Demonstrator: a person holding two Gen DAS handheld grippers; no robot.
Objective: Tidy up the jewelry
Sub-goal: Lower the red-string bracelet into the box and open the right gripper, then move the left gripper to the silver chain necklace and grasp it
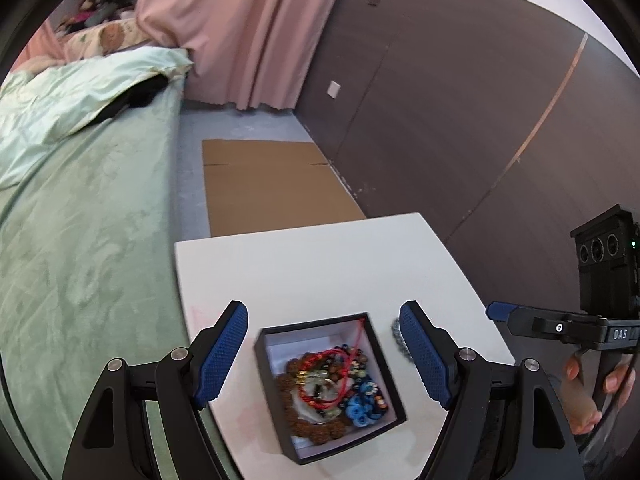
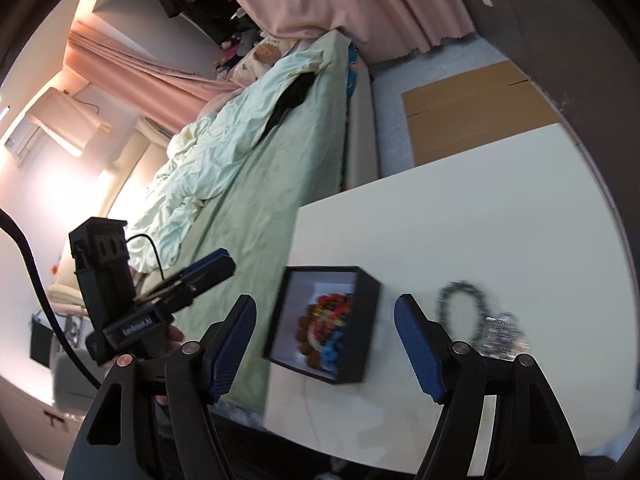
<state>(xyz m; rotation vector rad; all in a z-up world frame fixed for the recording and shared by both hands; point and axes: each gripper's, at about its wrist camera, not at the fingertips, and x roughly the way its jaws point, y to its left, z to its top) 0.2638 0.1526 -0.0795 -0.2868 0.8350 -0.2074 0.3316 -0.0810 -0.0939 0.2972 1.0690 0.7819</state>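
Observation:
A black square box point(image 1: 276, 384) with a white lining sits on the white table point(image 1: 320, 264) and holds a pile of bead bracelets point(image 1: 332, 384) in brown, red and blue. My left gripper point(image 1: 326, 354) is open and empty, its blue pads either side of the box, above it. In the right wrist view the box point(image 2: 360, 320) lies between the fingers of my open, empty right gripper point(image 2: 326, 350). A dark bead bracelet point(image 2: 464, 312) and a silvery chain heap point(image 2: 502, 332) lie on the table right of the box. The dark bracelet point(image 1: 396, 334) shows partly behind my left gripper's right finger.
A bed with green sheet point(image 1: 88, 248) runs along the table's left side. Flat cardboard point(image 1: 272, 184) lies on the floor beyond the table. A dark panelled wall point(image 1: 460, 120) stands to the right. The right gripper point(image 1: 560, 326) shows at the table's right edge, the left one point(image 2: 160, 300) over the bed.

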